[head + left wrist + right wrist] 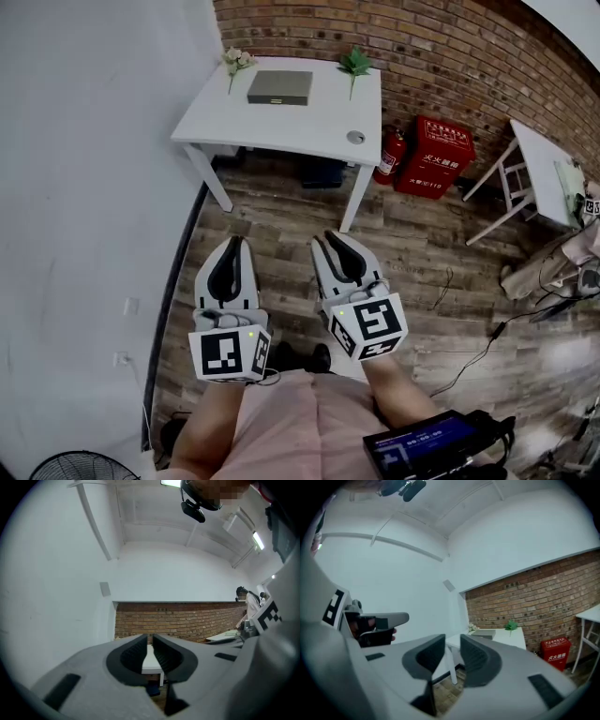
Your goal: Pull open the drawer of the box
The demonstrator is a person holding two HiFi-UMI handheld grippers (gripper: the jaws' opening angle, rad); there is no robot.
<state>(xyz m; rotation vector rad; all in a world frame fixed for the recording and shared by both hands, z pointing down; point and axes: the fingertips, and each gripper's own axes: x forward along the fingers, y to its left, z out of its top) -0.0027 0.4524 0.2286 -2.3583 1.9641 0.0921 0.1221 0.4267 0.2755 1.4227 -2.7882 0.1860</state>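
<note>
A flat grey box [279, 87] lies on a white table [309, 127] against the brick wall, well ahead of me; its drawer front cannot be made out from here. Both grippers hang close to my body above the wooden floor, far short of the table. My left gripper [234, 242] has its jaws together with nothing in them, and in its own view the left gripper [151, 638] points at the table [151, 662]. My right gripper [333, 238] stands slightly open and empty. In its own view the right gripper [452, 640] faces the box [483, 633].
White flowers [236, 61] and a green plant [355, 62] flank the box. A fire extinguisher [390, 156] and red cabinet [432, 157] stand right of the table. A second white table [539, 169], floor cables [487, 342] and a fan [89, 466] are around.
</note>
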